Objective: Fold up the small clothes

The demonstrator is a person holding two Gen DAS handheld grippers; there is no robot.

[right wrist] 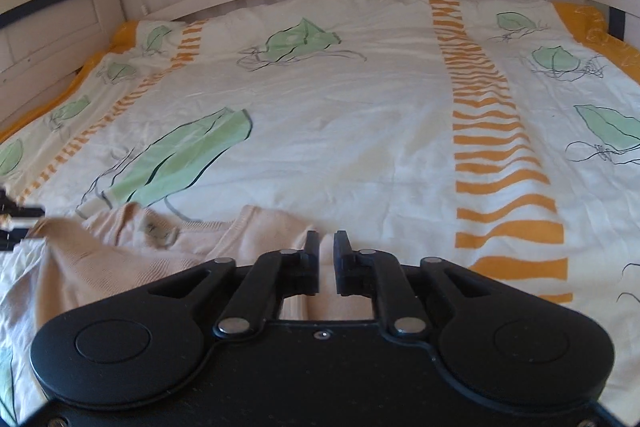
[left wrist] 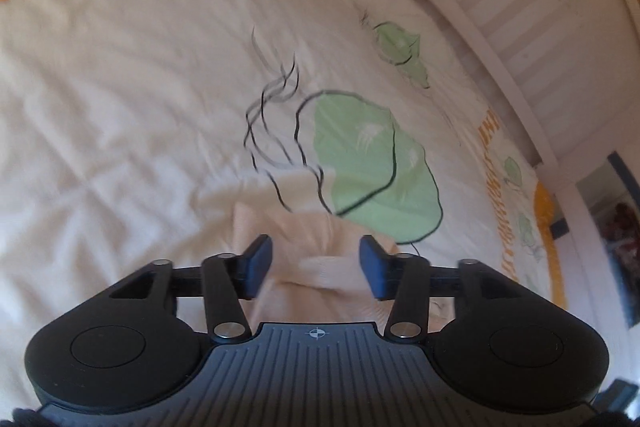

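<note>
Soft daylight, left wrist view motion-blurred, right wrist view sharper, fisheye bending at edges

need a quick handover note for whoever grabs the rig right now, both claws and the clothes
Left claw: open, peach knit garment lies loose between its fingers, not pinched.
Right claw: open by a narrow gap over the same garment's edge, no clear grip.
Garment: spread near the front of the bedspread, neck label showing, rumpled.
Done: laid out on the bed.
Left: smooth it and make the folds.
</note>
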